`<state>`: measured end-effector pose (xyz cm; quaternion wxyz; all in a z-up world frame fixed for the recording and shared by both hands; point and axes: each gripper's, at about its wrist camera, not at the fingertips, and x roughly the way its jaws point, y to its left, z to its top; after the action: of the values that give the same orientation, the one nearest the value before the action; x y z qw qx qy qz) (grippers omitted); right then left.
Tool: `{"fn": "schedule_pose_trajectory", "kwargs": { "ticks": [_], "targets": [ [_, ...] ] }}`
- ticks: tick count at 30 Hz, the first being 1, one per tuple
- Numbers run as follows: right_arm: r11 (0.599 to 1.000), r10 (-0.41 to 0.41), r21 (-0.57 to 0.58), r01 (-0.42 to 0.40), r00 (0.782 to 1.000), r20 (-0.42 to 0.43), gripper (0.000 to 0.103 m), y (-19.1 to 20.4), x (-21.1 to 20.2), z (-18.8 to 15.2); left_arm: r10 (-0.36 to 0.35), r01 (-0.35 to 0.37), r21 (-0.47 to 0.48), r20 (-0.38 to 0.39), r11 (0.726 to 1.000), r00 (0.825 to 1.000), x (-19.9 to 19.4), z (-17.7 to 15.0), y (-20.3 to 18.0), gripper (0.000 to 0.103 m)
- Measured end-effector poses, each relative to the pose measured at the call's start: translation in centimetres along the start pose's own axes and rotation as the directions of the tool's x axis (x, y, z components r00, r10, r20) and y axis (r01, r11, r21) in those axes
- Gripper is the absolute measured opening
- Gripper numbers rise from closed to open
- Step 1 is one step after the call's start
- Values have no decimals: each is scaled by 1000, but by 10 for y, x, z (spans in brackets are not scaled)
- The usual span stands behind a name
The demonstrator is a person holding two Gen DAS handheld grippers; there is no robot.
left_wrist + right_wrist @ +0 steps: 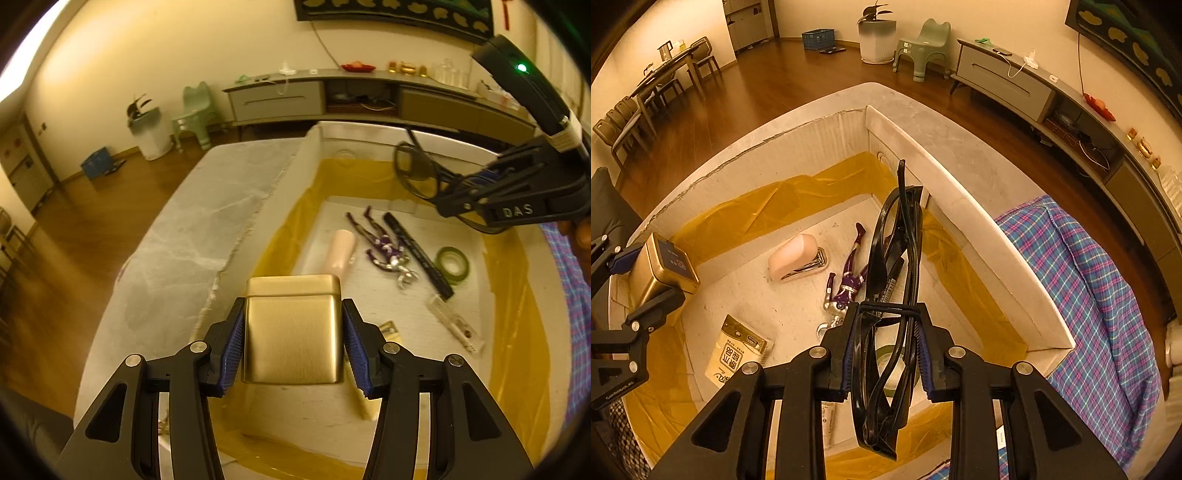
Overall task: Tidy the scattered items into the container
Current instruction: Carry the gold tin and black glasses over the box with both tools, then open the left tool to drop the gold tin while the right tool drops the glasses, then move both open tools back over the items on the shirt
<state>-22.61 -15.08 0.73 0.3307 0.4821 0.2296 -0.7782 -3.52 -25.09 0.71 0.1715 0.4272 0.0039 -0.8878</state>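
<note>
Placing step in hand. Left gripper is closed on a gold tin; right gripper is clamped on black glasses. Both hang over the box, which already holds several items. Next: lower each and release onto bare floor.

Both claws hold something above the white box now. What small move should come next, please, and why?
Probably lower the left claw a little and open it, releasing the gold tin. The tin is clamped between its pads and hangs over the white box, above a bare patch of floor near the pink item. The right claw holds the black glasses over the box too, so these could follow.
</note>
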Motion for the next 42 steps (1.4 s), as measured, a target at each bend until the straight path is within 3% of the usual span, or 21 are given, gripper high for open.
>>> {"fn": "schedule_pose_trajectory", "kwargs": {
  "ticks": [17,26,31,36,39,42],
  "targets": [
    [999,4,33,-5,1000,31,33,-3,-7,-6,-6,6,-26,8,1000,1000,0,1,6,52],
    [996,71,55,-77,992,104,40,5,-40,-22,-19,21,-32,53,999,998,-16,6,2,52],
    [987,129,74,-146,972,196,44,8,-75,-45,-43,45,-22,115,999,992,-39,12,-5,52],
    [971,184,94,-220,938,294,46,8,-110,-75,-81,83,-3,171,997,982,-63,17,-16,52],
    [956,222,103,-275,906,360,46,7,-132,-96,-136,140,-4,213,990,968,-78,20,-21,52],
    [939,255,104,-327,868,425,49,6,-154,-120,-223,230,2,260,973,940,-96,23,-30,52]
  ]
}}
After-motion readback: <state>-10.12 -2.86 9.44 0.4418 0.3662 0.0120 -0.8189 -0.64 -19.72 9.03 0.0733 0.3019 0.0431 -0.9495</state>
